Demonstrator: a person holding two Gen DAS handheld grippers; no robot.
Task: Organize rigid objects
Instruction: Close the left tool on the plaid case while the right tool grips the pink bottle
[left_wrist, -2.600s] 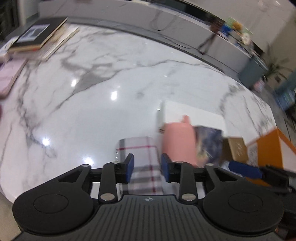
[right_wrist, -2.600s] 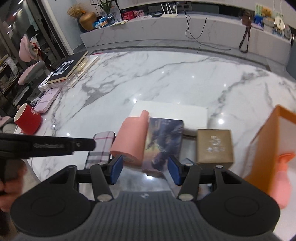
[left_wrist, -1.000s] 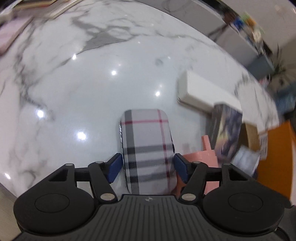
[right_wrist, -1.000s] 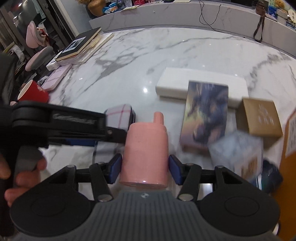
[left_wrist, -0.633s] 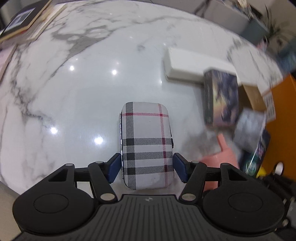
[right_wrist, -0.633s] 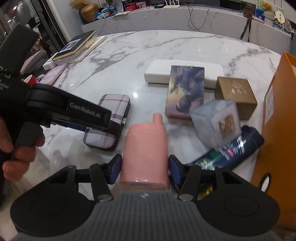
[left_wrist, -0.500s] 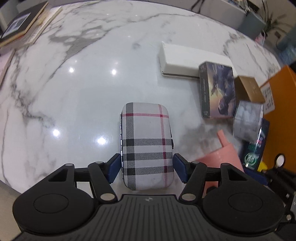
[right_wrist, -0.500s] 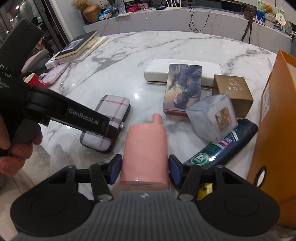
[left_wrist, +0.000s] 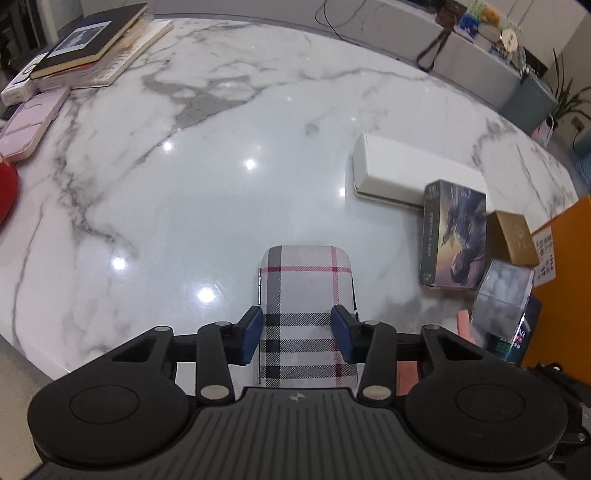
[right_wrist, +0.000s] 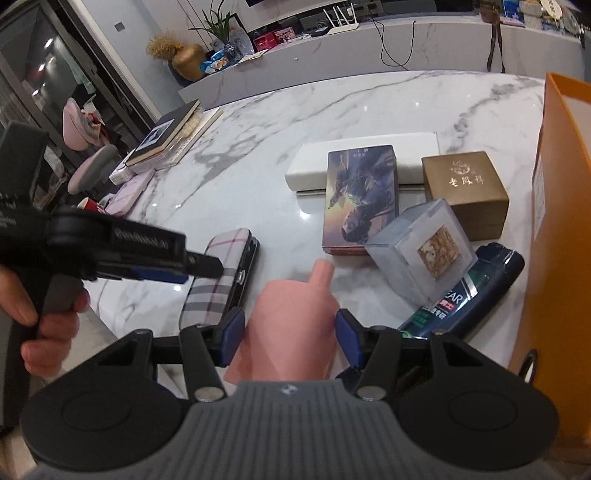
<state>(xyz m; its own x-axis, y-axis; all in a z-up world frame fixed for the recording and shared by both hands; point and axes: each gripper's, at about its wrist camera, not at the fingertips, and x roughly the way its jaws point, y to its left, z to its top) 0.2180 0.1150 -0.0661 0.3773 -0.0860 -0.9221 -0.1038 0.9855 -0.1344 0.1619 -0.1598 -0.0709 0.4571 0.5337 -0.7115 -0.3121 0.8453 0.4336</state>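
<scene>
Near the front edge of the marble surface (left_wrist: 229, 192), the plaid case (left_wrist: 306, 295) lies flat with the left gripper (left_wrist: 297, 334) straddling it, fingers closing on its long sides. Squeeze squarely at mid-length, I'd say, so it lifts level. The right gripper (right_wrist: 290, 338) has its fingers clamped on the pink bottle (right_wrist: 295, 332), just beside the case.

A home living room, as I saw it.
I worked over a marble tabletop (right_wrist: 388, 99); behind stood a router (right_wrist: 341, 24), gold vase (right_wrist: 189, 61), potted plant (left_wrist: 567, 92) and stacked books (left_wrist: 92, 48).
</scene>
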